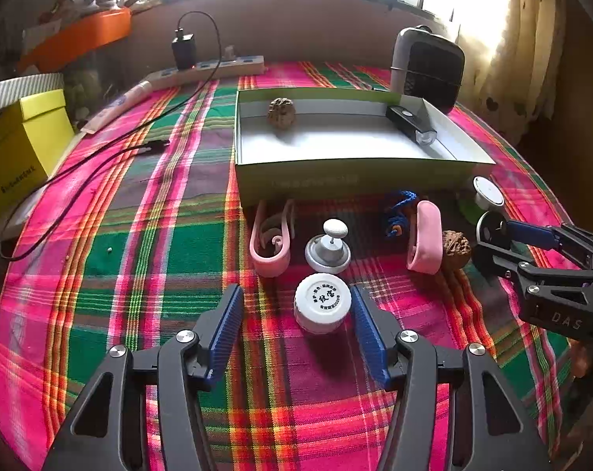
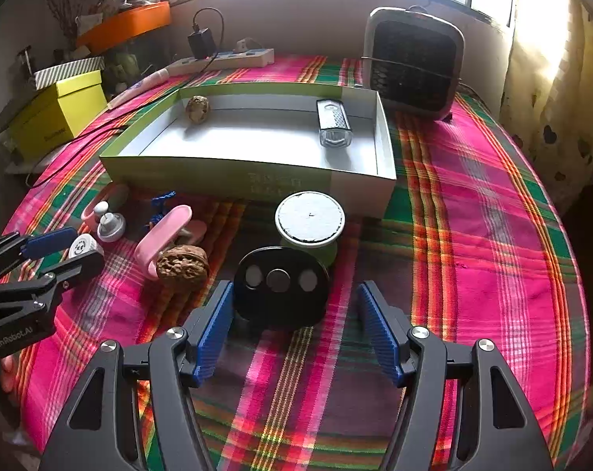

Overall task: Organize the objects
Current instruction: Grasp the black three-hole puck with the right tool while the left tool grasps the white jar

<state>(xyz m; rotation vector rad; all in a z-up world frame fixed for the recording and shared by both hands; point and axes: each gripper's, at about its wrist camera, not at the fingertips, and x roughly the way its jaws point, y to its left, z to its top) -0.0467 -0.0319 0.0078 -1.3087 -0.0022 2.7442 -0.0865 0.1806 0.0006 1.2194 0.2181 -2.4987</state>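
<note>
Left gripper (image 1: 296, 310): jaws wide apart, tilted down toward the surface (image 1: 100, 274). A white bottle cap (image 1: 322, 307) sits between the blue pads; right pad looks just at its edge, left pad clear of it, nothing gripped.

Right gripper (image 2: 295, 306): jaws also spread wide, tilted down. A black round disc (image 2: 281, 289) lies between the fingertips, near the left pad, apart from the right one. Not held.

Count, ahead of the left gripper:
- Two pink clips: one (image 1: 271, 235) ahead and slightly left, one (image 1: 426, 235) ahead right.
- One silver knob with a white top (image 1: 330, 249), straight ahead just past the cap.
- One blue cord piece (image 1: 400, 212), beside the right-hand clip.
- Two walnuts: one (image 1: 455, 250) on the cloth touching the right-hand clip, one (image 1: 281, 113) inside the tray.
- One open tray (image 1: 335, 180), farther ahead, also holding one black bike light (image 1: 412, 125) at its right end.

Ahead of the right gripper: one white-topped round lid (image 2: 309, 218) just past the disc, close to the tray's front wall.

Beyond the tray: one small heater (image 2: 414, 62), one power strip (image 1: 210, 68) with a black charger (image 1: 183, 49). Far left: one yellow box (image 1: 18, 149).
</note>
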